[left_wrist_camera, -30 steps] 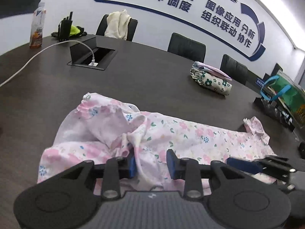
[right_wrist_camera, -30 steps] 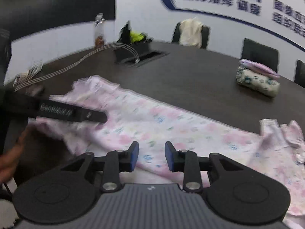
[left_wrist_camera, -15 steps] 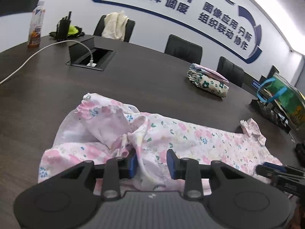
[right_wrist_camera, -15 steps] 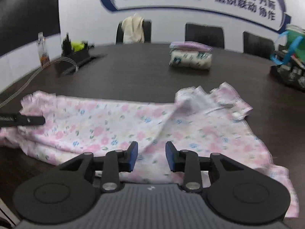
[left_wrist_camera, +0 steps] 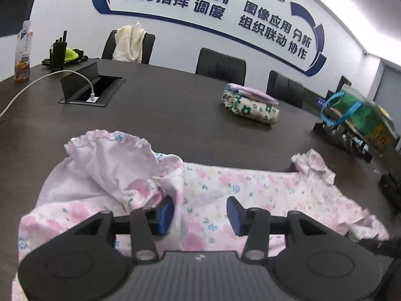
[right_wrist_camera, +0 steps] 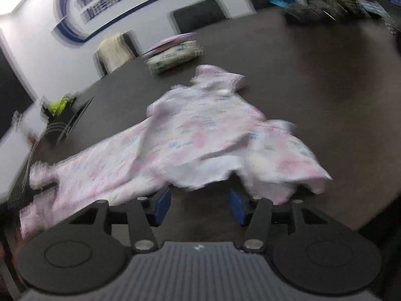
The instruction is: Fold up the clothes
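Pink floral garment [left_wrist_camera: 250, 195] lies spread & rumpled on the dark table [left_wrist_camera: 175, 115], running from about 9 o'clock to 3 o'clock across the left wrist view, w/ a ruffled sleeve [left_wrist_camera: 313, 165] at 2 o'clock and a bunched white-lined fold at 10 o'clock. Left gripper [left_wrist_camera: 200, 213] sits low over the cloth at 6 o'clock; its jaws have just been opening, now roughly half spread, cloth lying between the blue pads [left_wrist_camera: 165, 213], a fold brushing the left pad but the right pad standing clear, so no pinch. Right gripper [right_wrist_camera: 200, 207] in its own view is blurred by motion; its jaws have just been opening too, about half spread, only bare table showing between them, garment [right_wrist_camera: 200, 135] edge just beyond the tips toward 12 o'clock, not held. Folded stack of floral clothes [left_wrist_camera: 250, 105] rests well apart at 1 o'clock. Bottle [left_wrist_camera: 23, 52] stands at 10 o'clock near the table edge; white cable [left_wrist_camera: 45, 80] runs to the open socket box [left_wrist_camera: 92, 90] at 11 o'clock. Green bag w/ blue handles [left_wrist_camera: 356, 115] at 3 o'clock.
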